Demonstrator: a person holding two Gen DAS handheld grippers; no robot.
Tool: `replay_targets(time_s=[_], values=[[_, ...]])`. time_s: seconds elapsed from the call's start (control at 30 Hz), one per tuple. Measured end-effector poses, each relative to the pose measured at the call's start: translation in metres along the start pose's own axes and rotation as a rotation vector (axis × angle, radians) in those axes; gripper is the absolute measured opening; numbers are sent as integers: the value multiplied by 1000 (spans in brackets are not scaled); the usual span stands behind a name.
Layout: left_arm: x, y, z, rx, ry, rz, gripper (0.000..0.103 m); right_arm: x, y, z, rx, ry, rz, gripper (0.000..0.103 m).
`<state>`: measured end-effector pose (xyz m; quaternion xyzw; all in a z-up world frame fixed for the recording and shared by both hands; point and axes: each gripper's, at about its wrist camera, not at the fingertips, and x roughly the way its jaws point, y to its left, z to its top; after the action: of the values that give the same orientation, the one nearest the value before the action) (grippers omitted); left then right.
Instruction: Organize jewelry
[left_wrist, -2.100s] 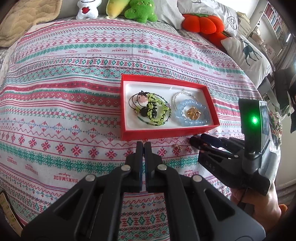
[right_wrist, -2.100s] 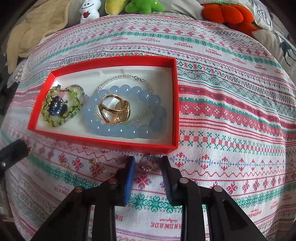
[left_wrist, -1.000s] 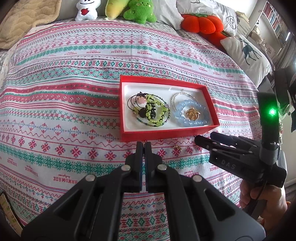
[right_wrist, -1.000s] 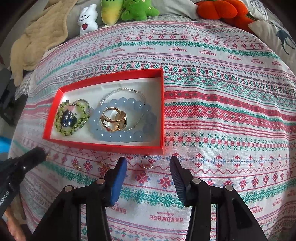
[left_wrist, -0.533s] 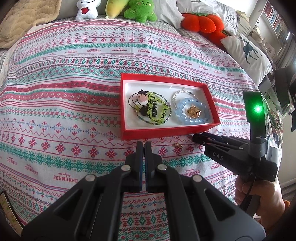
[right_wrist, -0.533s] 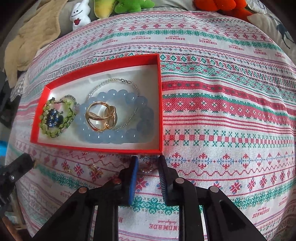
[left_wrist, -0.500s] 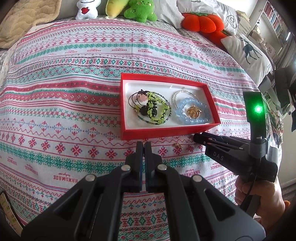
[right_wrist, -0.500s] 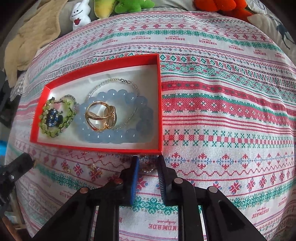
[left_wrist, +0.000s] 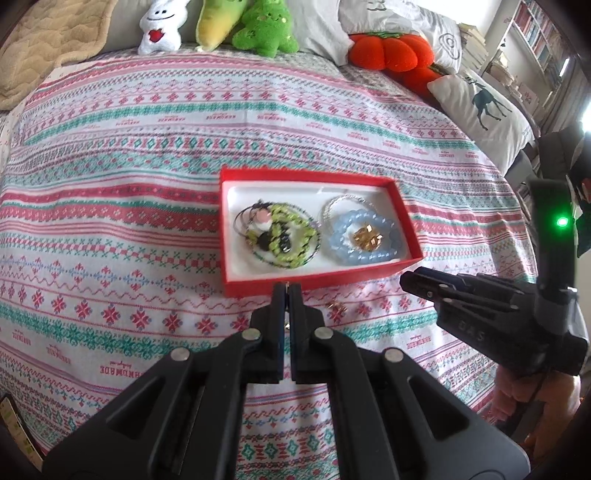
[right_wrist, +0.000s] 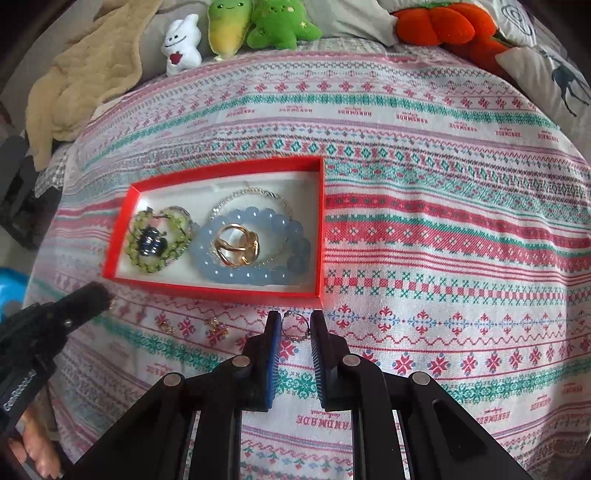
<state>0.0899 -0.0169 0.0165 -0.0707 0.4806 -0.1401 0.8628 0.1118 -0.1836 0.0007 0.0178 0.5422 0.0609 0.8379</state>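
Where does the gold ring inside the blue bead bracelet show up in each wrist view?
Left wrist view: the gold ring lies right of centre, inside the blue bead bracelet at the red box's right end.
Right wrist view: it lies left of centre, in the bracelet.
Shared landmark: the red box.

Red box (right_wrist: 221, 291) with white lining; pale blue bead bracelet (right_wrist: 255, 275); gold ring (right_wrist: 236, 245); red-and-teal patterned bedspread (right_wrist: 443, 229).
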Motion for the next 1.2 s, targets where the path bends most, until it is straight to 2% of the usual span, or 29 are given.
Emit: replay_targets(time_s=[0.1, 0.2, 0.33, 0.47, 0.6, 0.7, 1.0, 1.13, 1.2], values=[[2, -9, 7, 32, -34, -8, 2, -23, -4, 1, -2, -58, 29, 16], [6, -17, 15, 61, -72, -22, 2, -28, -6, 7, -1, -91, 54, 16], [17, -24, 22, 89, -107, -23, 2, -23, -2, 14, -10, -98, 67, 16], [24, -31, 24, 101, -123, 16, 3, -18, -1, 17, -8, -103, 82, 16], [24, -35, 22, 120, -125, 44, 13, -16, -4, 20, 0, -112, 92, 16], [21, -34, 21, 130, -128, 63, 15, -15, -6, 22, 12, -116, 97, 16], [4, -31, 17, 148, -149, 98, 30, -7, -3, 31, 17, -130, 123, 17], [0, -27, 15, 150, -153, 124, 45, -6, -1, 32, 12, -121, 120, 18], [-2, -25, 14, 154, -155, 134, 47, -9, -1, 31, 12, -122, 112, 18]])
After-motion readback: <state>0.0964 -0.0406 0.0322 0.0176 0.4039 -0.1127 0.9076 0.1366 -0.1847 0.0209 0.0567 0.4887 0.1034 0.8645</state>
